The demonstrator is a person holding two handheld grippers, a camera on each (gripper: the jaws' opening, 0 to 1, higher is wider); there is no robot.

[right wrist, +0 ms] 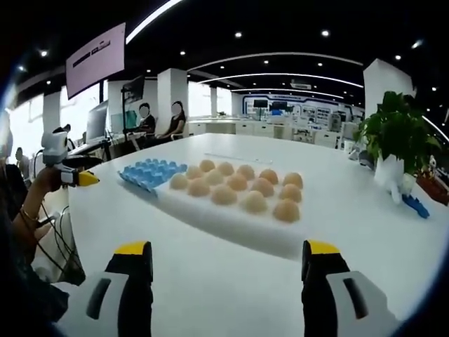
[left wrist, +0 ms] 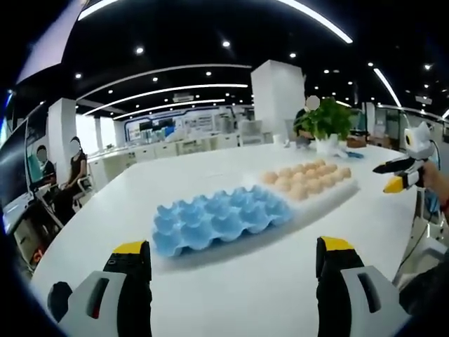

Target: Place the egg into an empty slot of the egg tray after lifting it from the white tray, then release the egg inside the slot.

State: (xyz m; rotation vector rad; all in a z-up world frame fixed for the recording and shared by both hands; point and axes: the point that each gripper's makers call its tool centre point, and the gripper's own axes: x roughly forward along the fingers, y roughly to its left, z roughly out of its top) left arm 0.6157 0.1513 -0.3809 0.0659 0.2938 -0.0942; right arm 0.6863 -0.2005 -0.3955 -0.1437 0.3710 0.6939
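Note:
A blue egg tray (left wrist: pixel 219 220) with all visible slots bare lies on the white table, ahead of my left gripper (left wrist: pixel 233 254), which is open and holds nothing. Right of it sits a white tray (left wrist: pixel 330 195) carrying several tan eggs (left wrist: pixel 307 179). In the right gripper view the eggs (right wrist: pixel 238 184) rest on the white tray (right wrist: pixel 238 226) straight ahead, with the blue egg tray (right wrist: pixel 149 173) behind at left. My right gripper (right wrist: pixel 229 258) is open and bare, short of the white tray. The right gripper (left wrist: pixel 397 175) appears at the right of the left gripper view; the left gripper (right wrist: pixel 76 177) appears at the left of the right gripper view.
A potted plant (left wrist: pixel 325 121) in a white pot stands at the table's far side, also seen as the plant (right wrist: pixel 397 140) with a small blue object (right wrist: pixel 415 205) beside it. Two people sit at a desk (right wrist: pixel 160 119) beyond the table. A person's hand (right wrist: pixel 38 184) holds the left gripper.

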